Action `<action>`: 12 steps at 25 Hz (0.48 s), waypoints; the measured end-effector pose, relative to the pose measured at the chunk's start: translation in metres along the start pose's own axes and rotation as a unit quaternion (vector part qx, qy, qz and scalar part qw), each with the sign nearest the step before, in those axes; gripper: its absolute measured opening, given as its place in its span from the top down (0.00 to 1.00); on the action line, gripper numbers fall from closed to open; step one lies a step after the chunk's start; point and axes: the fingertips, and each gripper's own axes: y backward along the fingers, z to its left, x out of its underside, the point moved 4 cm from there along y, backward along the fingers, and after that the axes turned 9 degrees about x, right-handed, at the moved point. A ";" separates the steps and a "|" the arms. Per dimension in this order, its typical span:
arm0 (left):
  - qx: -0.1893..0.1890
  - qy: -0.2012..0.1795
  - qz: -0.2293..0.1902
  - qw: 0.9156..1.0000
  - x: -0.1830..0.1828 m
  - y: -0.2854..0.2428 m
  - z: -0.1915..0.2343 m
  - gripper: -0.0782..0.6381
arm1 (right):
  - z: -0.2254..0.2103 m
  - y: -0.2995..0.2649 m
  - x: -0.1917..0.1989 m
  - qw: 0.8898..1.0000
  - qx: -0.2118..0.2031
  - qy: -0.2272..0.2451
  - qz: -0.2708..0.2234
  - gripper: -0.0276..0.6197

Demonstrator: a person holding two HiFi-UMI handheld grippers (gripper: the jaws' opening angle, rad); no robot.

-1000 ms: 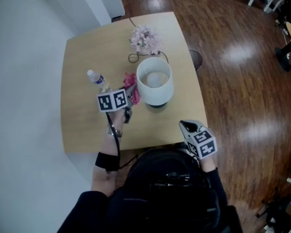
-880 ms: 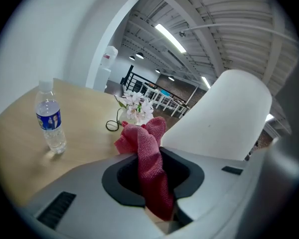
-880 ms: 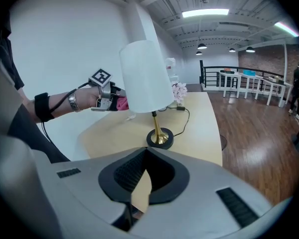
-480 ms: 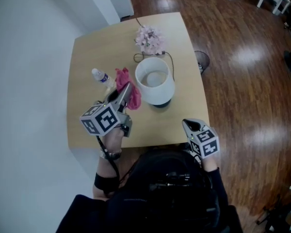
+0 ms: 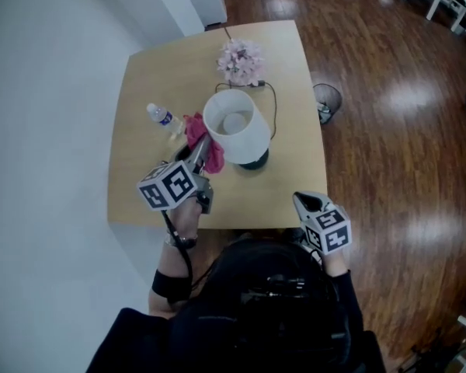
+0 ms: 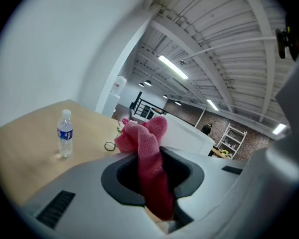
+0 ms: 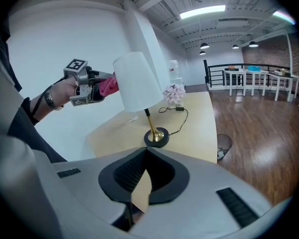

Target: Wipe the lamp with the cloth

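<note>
Left gripper [image 5: 205, 151] clenched on pink cloth [image 5: 195, 127], mid-frame; cloth at the left side of the lamp [image 5: 234, 124] shade, seemingly touching; lamp stands mid-table [image 5: 140, 185]; right gripper [image 5: 304, 203] closed on nothing, lower right. I'd press lightly and stroke downward; the shade looks easy to tip.

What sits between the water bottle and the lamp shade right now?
The cloth, clamped in the left tool, sits between the bottle and the shade. The head view shows this.
</note>
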 end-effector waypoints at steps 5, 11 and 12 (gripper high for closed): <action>-0.069 0.006 0.021 0.997 0.043 -0.009 0.024 0.77 | -0.015 0.009 0.018 1.000 -0.020 0.009 0.020 0.95; -0.106 0.039 0.067 0.991 0.101 -0.021 0.050 0.77 | -0.019 0.007 0.032 0.997 -0.042 0.026 0.054 0.95; -0.105 0.039 0.082 0.990 0.109 -0.023 0.052 0.77 | -0.019 0.004 0.034 0.997 -0.044 0.026 0.057 0.95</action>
